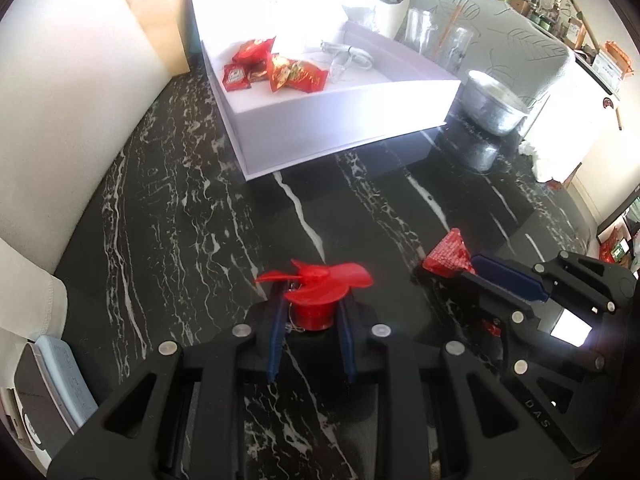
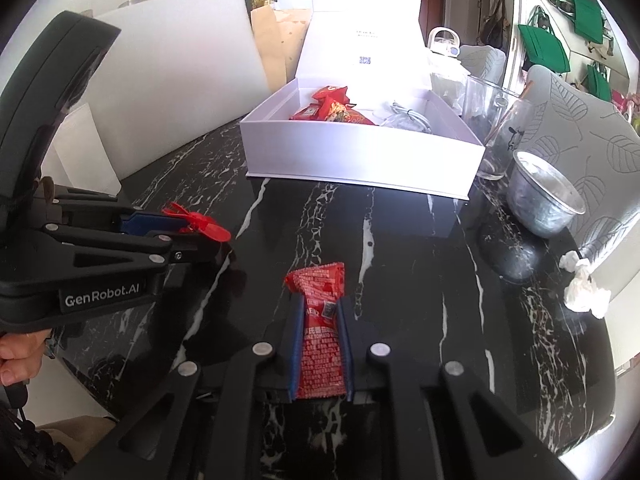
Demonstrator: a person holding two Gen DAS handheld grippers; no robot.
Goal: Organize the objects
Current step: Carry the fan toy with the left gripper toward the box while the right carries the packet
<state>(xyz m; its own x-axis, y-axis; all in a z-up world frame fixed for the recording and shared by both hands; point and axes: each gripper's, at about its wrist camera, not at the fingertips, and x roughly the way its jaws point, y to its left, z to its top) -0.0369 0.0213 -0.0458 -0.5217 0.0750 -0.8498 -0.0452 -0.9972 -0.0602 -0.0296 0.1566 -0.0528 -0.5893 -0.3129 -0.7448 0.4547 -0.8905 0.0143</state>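
My left gripper [image 1: 312, 308] is shut on the round base of a small red plastic fan [image 1: 316, 280], whose blades spread above the fingertips, low over the black marble table [image 1: 180, 220]. My right gripper [image 2: 318, 308] is shut on a red ketchup sachet [image 2: 322, 336] that sticks out past its fingertips. Each gripper also appears in the other's view: the right gripper [image 1: 468, 268] with the sachet [image 1: 448, 260], the left gripper [image 2: 188, 236] with the fan [image 2: 200, 226]. Ahead stands an open white box [image 1: 340, 128] holding several red snack packets [image 1: 276, 68] and a clear plastic item [image 1: 344, 60].
A metal bowl [image 2: 544, 200] and glass vases [image 2: 492, 128] stand right of the box. Crumpled tissue [image 2: 584, 288] lies near the table's right edge, beside a leaf-patterned chair [image 2: 580, 128]. A white board [image 1: 60, 100] leans along the left. A person's hand [image 2: 20, 356] holds the left gripper.
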